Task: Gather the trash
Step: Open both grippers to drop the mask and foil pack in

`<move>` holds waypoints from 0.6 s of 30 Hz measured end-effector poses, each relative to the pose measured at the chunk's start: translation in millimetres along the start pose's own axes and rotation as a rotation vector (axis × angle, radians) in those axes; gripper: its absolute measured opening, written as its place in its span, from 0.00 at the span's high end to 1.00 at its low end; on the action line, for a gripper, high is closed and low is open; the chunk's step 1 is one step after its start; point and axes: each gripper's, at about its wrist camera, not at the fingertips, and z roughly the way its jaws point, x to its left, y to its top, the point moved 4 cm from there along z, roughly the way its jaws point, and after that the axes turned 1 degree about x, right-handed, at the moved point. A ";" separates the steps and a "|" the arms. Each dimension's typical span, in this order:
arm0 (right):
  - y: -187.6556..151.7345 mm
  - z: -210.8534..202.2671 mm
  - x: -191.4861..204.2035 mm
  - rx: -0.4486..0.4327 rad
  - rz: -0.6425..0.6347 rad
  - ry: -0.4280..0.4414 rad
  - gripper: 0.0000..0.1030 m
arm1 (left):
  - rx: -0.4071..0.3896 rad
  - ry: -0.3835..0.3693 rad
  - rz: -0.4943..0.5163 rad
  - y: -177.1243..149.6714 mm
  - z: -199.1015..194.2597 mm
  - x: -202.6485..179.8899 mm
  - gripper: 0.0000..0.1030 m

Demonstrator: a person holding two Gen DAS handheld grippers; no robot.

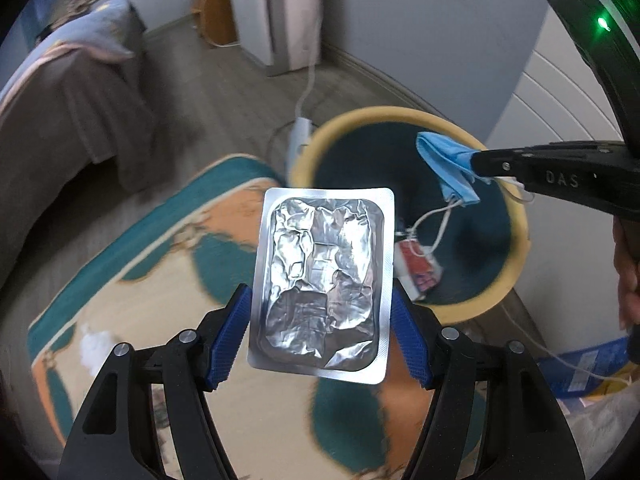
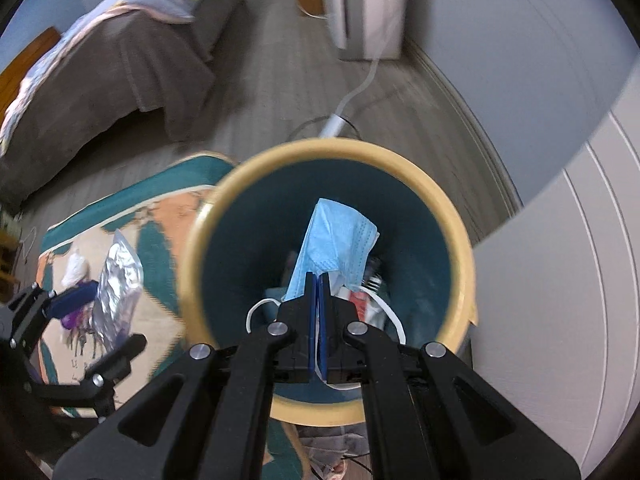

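My left gripper [image 1: 320, 312] is shut on a crumpled silver foil blister pack [image 1: 322, 280] and holds it upright above the rug, just left of the bin. The bin [image 1: 516, 264] is round, yellow-rimmed and teal inside, with a red-and-white wrapper [image 1: 418, 270] at its bottom. My right gripper [image 2: 319, 280] is shut on a blue face mask [image 2: 336, 240] and holds it over the bin's mouth [image 2: 332, 152]. The mask [image 1: 448, 164] and its white ear loops hang over the bin in the left wrist view. The left gripper and the foil pack [image 2: 116, 292] show at the left in the right wrist view.
A patterned teal, orange and cream rug [image 1: 160, 288] lies under the left gripper, with a white tuft [image 1: 96, 346] on it. A bed with a brown cover [image 1: 68, 120] stands to the left. A white appliance [image 1: 296, 12] and its cable [image 1: 308, 92] are behind the bin. A white door [image 2: 560, 280] is at the right.
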 end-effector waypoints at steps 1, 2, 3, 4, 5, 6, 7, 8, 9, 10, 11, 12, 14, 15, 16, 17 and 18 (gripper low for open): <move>-1.3 2.8 -8.1 0.010 0.019 -0.009 0.99 | 0.003 -0.003 0.011 1.5 3.5 -4.4 0.33; -2.6 5.0 -13.2 0.017 0.036 -0.010 0.99 | 0.007 -0.006 0.027 2.8 8.1 -11.5 0.33; -4.3 6.6 -17.6 0.023 0.054 -0.003 0.99 | 0.011 -0.005 0.043 5.1 12.6 -16.5 0.33; -5.1 7.3 -20.9 0.026 0.068 -0.001 0.99 | 0.010 0.002 0.064 7.3 17.0 -20.8 0.33; -5.0 7.7 -23.8 0.025 0.078 -0.002 0.99 | 0.006 0.012 0.082 9.5 20.4 -25.1 0.33; -5.1 8.0 -25.8 0.021 0.083 -0.006 0.99 | -0.001 0.014 0.092 10.3 22.3 -28.2 0.33; -4.9 8.3 -26.6 0.022 0.085 -0.011 0.98 | -0.009 0.011 0.096 12.1 24.4 -30.9 0.32; -5.0 8.6 -26.7 0.025 0.087 -0.011 0.98 | -0.009 0.011 0.094 12.7 25.5 -33.5 0.30; -4.3 8.5 -25.7 0.027 0.086 -0.010 0.97 | -0.003 0.008 0.090 12.9 27.2 -34.2 0.25; -4.0 7.8 -25.2 0.029 0.084 -0.010 0.89 | -0.003 0.005 0.089 12.5 27.3 -34.9 0.24; -3.7 7.0 -24.5 0.027 0.082 -0.012 0.78 | -0.005 0.003 0.092 12.8 27.0 -36.0 0.24; -2.8 6.3 -23.0 0.022 0.081 -0.015 0.71 | -0.006 0.005 0.095 12.6 26.1 -35.9 0.24; -0.7 3.6 -19.3 0.003 0.088 -0.019 0.56 | -0.008 0.019 0.100 9.7 20.2 -31.6 0.22; 0.9 2.7 -18.1 -0.002 0.090 -0.016 0.55 | -0.012 0.019 0.097 8.2 16.5 -28.5 0.21; 2.4 2.4 -14.8 -0.004 0.091 -0.012 0.53 | -0.016 0.022 0.084 5.5 11.7 -21.6 0.20; 3.0 2.2 -11.3 -0.005 0.090 -0.010 0.49 | -0.017 0.023 0.073 3.0 7.6 -15.4 0.20; 3.9 2.3 -6.0 -0.005 0.086 -0.008 0.47 | -0.016 0.025 0.061 0.9 4.7 -9.1 0.19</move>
